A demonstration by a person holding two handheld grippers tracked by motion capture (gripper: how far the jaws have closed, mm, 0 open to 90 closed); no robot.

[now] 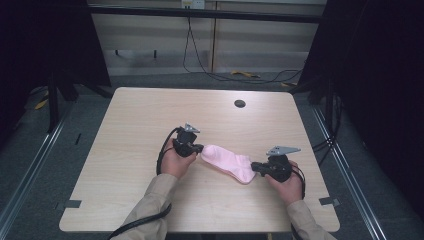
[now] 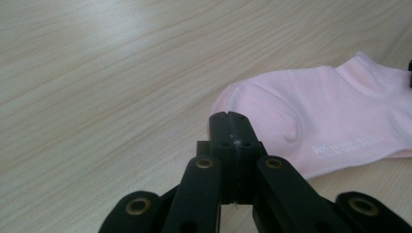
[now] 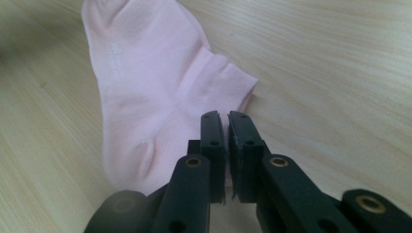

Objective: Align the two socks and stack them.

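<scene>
A pale pink ankle sock (image 1: pixel 227 162) lies flat on the wooden table (image 1: pixel 150 110), stretched between the two grippers. My left gripper (image 1: pixel 200 148) is shut, its tips (image 2: pixel 228 119) resting at the edge of the sock's toe end (image 2: pixel 311 111). My right gripper (image 1: pixel 255 166) points at the other end, and its jaws stand together with only a thin slit between the tips (image 3: pixel 226 116). They hover over the heel end of the sock (image 3: pixel 145 97), near the cuff. I cannot tell whether either gripper has fabric pinched.
A dark round hole (image 1: pixel 239 103) sits in the tabletop near its far edge. Cables trail from both grippers toward the near edge. Beyond the table, black cables (image 1: pixel 200 65) run across the floor.
</scene>
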